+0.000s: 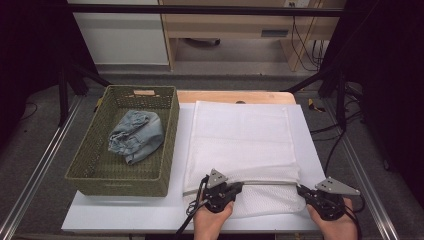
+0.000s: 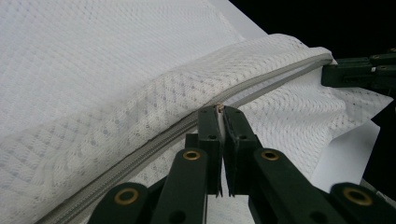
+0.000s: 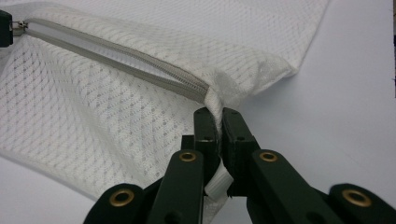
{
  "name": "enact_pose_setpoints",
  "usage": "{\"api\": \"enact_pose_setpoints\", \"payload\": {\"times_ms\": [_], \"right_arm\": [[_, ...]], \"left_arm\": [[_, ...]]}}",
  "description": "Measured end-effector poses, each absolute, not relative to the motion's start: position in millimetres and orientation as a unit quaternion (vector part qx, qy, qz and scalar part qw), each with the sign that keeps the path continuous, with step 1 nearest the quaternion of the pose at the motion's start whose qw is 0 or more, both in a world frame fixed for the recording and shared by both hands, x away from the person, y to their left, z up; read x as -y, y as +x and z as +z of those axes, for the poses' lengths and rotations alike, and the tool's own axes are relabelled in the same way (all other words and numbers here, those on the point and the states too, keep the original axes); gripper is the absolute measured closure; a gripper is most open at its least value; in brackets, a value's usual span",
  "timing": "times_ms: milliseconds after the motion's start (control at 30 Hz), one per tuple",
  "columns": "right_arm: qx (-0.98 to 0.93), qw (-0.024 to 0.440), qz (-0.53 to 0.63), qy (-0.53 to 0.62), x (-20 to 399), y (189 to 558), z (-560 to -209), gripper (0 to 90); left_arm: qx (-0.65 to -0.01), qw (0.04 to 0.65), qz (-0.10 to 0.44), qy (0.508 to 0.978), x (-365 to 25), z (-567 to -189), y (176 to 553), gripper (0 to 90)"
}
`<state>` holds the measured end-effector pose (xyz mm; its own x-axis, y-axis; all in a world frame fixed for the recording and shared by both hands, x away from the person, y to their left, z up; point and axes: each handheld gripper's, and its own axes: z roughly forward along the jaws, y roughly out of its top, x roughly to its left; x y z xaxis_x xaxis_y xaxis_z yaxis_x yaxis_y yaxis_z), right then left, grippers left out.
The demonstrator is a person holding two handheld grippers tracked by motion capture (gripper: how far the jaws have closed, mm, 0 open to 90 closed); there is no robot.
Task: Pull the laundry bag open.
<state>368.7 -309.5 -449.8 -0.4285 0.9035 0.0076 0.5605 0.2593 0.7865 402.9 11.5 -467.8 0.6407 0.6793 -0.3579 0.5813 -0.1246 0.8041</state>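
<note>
A white mesh laundry bag [image 1: 240, 145] lies flat on the table [image 1: 125, 215], its grey zipper [image 1: 265, 181] running across the near end. The left gripper [image 1: 239, 187] is pressed together on the zipper pull [image 2: 220, 108] at the left end of the zipper. The right gripper [image 1: 301, 190] pinches the bag's fabric tab [image 3: 214, 105] at the zipper's right end. Left of the bag stands a green woven basket [image 1: 85, 165] holding crumpled denim jeans [image 1: 136, 135]
</note>
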Motion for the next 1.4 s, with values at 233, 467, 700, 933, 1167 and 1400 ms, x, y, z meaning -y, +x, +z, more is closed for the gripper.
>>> {"api": "enact_pose_setpoints", "payload": {"times_ms": [233,467,700,933,1167,1400], "right_arm": [[-0.762,0.221,0.368,0.485,310,370,-452,86.2],[-0.762,0.204,0.362,0.497,313,370,-455,86.3],[-0.76,0.204,0.36,0.502,315,370,-454,86.3],[-0.76,0.21,0.357,0.501,315,369,-453,86.3],[-0.76,0.213,0.354,0.503,314,369,-453,86.4],[-0.757,0.222,0.346,0.509,320,368,-453,86.4]], "left_arm": [[-0.42,0.502,0.041,0.755,-12,-468,405,86.4],[-0.42,0.495,0.033,0.76,-8,-471,408,86.4],[-0.42,0.497,0.03,0.759,-8,-472,407,86.4],[-0.421,0.502,0.023,0.755,-8,-476,406,86.4],[-0.423,0.519,0.003,0.743,-11,-476,406,86.5],[-0.436,0.528,0.002,0.729,-24,-477,408,86.5]]}}
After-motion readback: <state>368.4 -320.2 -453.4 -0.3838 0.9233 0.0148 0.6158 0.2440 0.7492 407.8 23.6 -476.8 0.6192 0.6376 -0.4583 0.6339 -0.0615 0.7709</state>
